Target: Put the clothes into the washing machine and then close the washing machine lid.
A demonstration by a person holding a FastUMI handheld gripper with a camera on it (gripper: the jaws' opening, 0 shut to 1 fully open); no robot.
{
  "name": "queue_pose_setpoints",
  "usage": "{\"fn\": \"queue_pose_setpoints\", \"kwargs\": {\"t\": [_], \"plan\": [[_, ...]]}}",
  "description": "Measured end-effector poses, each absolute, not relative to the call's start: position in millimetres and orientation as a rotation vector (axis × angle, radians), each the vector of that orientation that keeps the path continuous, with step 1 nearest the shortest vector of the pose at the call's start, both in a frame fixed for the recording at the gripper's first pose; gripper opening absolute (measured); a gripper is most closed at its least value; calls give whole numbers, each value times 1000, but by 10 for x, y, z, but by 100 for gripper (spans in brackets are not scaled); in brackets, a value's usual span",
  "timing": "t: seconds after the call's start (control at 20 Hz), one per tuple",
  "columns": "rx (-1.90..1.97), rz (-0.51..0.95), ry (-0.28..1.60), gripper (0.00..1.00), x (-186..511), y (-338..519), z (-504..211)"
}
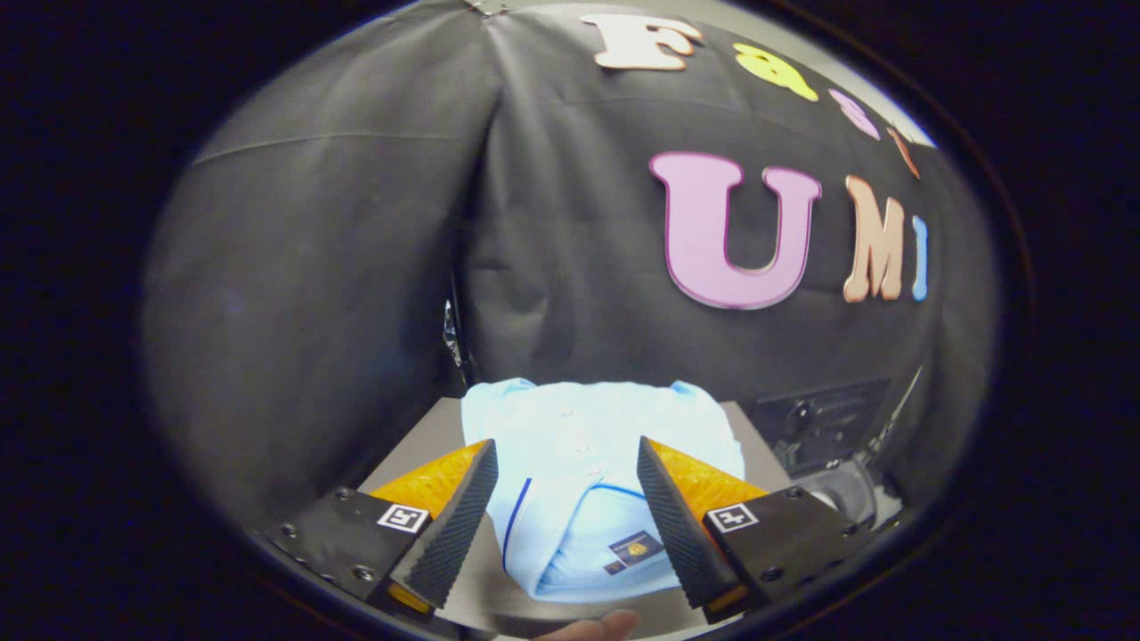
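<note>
Gripper view, read from left to right. The left finger (445, 525) and the right finger (681, 525) of the gripper (565, 463) stand wide apart and hold nothing; neither pad touches cloth. Between them, and running on just ahead of their tips, lies the task's garment, a folded pale-blue shirt (588, 445) with a buttoned placket, thin dark-blue piping and a small dark tag near its nearer hem. It rests flat on a grey table (419, 445), its far side close to the table's far edge, where the booth wall rises behind it. Its long axis appears to run straight away from the gripper, roughly in line with the fingers, so the open jaws straddle its width, not its length. Since the shirt lies directly forward and below, the coming grasp probably calls for a short advance and descent, then closing across the fold. A fingertip (595, 628) of a person shows below the near hem. To the right, off the table's right edge, sits a dark appliance (824, 427), presumably the washing machine; whether its lid is up cannot be told.
</note>
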State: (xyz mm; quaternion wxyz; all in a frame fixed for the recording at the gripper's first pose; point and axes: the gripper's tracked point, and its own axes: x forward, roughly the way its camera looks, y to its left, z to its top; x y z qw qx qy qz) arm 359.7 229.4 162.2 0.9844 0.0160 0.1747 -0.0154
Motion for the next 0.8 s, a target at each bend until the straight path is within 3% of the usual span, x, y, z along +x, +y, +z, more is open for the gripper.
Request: {"fn": "queue_pose_setpoints", "kwargs": {"t": [0.25, 0.65, 0.8], "plan": [[-33, 34, 613, 97, 3927, 2370, 990], [47, -52, 605, 99, 3907, 2289, 1135], [14, -12, 619, 70, 3898, 2177, 1197]]}}
